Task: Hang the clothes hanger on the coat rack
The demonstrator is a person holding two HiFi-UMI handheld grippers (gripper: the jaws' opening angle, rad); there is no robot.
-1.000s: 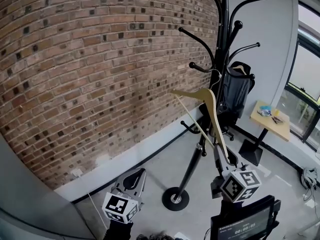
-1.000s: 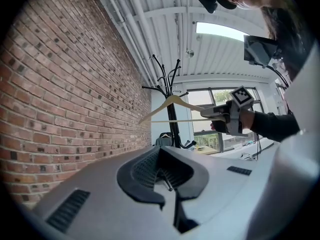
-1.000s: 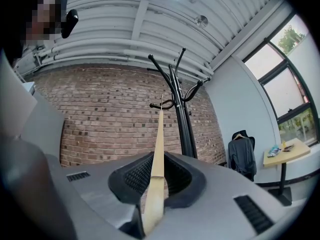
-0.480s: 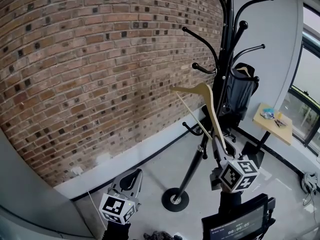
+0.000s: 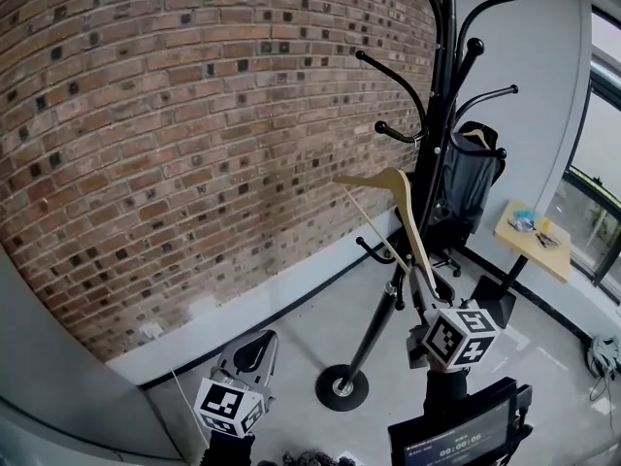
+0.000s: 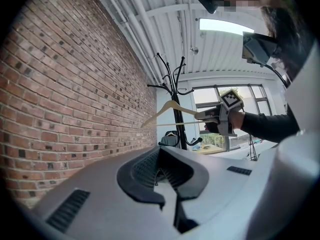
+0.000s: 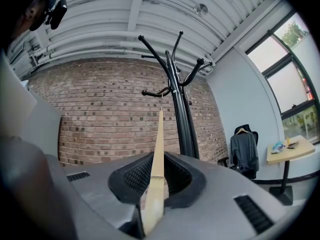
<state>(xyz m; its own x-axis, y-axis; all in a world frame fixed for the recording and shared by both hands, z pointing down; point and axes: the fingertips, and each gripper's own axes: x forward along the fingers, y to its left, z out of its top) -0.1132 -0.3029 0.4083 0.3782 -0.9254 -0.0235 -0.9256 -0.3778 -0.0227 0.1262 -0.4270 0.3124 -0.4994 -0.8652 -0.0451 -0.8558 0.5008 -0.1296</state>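
Right gripper (image 5: pixel 428 309) clamps pale wooden clothes hanger (image 5: pixel 406 212) beside black coat rack (image 5: pixel 441 144); left gripper (image 5: pixel 254 349) closed, empty.

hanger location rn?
Head view, right of centre: the hanger is clamped by its lower end in the right tongs, up against the coat rack, its hook by one rack arm; can't tell if it's seated.

Left gripper (image 5: pixel 250 352) held low at the person's left, angled up and forward, jaws together with nothing between them, right gripper (image 5: pixel 425 297) raised higher, tilted upward, jaws clamped on one arm of the clothes hanger (image 5: pixel 411 223), right forearm (image 6: pixel 267 126) dark-sleeved and extended.
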